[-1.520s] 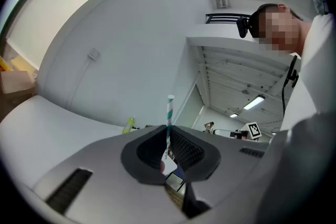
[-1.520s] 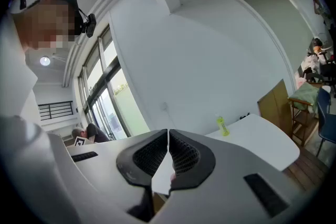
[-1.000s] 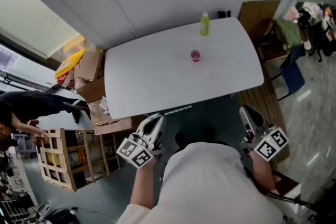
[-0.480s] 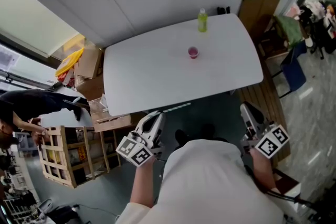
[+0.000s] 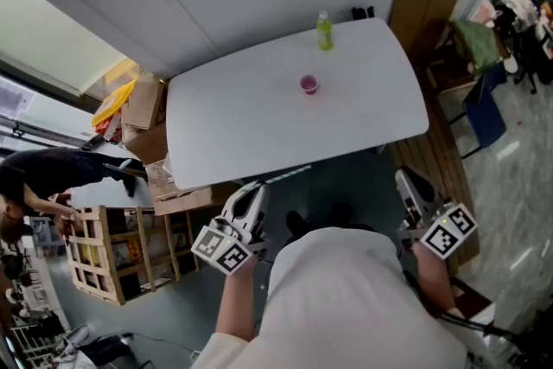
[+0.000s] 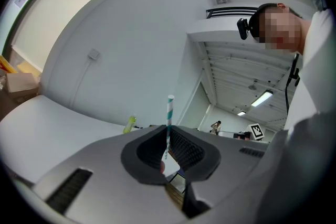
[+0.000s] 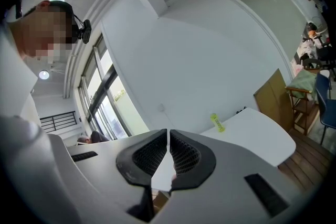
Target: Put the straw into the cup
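Straw [image 6: 169, 113] is clamped low in your left gripper [image 6: 167, 131], its striped length standing up past the jaw tips along the gripper's own line. Your right gripper [image 7: 168, 136] has its jaws pressed together on nothing. Both are close against your body, well short of the white table [image 5: 233, 125]. The pink cup [image 5: 308, 83] stands upright far ahead, between the two grippers and rather nearer the left. A green bottle [image 5: 324, 30] stands beyond it at the far edge.

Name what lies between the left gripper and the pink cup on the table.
Nothing but bare white table: in the head view, no object sits between the left gripper, shut on the straw, and the cup.
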Tool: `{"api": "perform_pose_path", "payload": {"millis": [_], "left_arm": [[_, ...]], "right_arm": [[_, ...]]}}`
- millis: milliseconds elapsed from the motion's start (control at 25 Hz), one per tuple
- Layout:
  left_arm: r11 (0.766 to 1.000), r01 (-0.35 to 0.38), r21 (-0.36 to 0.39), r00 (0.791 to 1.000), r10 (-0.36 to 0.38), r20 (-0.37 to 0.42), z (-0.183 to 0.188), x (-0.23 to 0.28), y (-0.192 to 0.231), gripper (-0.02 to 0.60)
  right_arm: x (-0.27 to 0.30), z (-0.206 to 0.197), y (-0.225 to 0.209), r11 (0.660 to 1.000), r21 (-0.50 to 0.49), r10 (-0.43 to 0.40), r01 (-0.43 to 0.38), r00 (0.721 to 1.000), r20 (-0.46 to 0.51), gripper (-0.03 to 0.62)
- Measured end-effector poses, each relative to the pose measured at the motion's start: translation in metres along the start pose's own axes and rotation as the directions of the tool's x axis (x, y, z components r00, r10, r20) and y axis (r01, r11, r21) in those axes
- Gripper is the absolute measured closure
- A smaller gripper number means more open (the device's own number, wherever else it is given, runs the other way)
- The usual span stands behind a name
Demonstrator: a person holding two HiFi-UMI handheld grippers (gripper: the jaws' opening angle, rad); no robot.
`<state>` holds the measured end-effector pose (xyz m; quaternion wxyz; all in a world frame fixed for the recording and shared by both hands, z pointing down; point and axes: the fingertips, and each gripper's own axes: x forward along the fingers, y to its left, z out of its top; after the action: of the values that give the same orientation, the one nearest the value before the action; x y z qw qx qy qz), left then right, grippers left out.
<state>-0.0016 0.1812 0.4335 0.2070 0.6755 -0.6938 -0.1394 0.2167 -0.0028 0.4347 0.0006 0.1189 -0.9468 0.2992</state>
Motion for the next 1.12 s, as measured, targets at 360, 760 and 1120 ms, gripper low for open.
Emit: {"api": "perform_pose_path", "payload": {"millis": [360, 760, 1120], "left_arm": [[1.000, -0.010, 0.019, 1.000, 0.010, -0.012, -0.007, 0.027, -0.019, 0.560], [1.000, -0.014, 0.015, 1.000, 0.014, -0.015, -0.004, 0.038, -0.014, 0.560], [0.999, 0.032, -0.011, 0.999, -0.033, -0.026, 0.009, 0.064, 0.023, 0.560]], "right_arm": [[-0.012, 0.012, -0.031, 1.000, 0.003, 0.006, -0.006, 1.000, -0.011, 0.553], [-0.002, 0.007, -0.037, 1.000, 0.011, 0.010, -0.009, 0.999, -0.050, 0.553], [0.029, 0.017, -0.043, 0.999, -0.002, -0.042, 0.042, 0.998, -0.038, 0.553]]}}
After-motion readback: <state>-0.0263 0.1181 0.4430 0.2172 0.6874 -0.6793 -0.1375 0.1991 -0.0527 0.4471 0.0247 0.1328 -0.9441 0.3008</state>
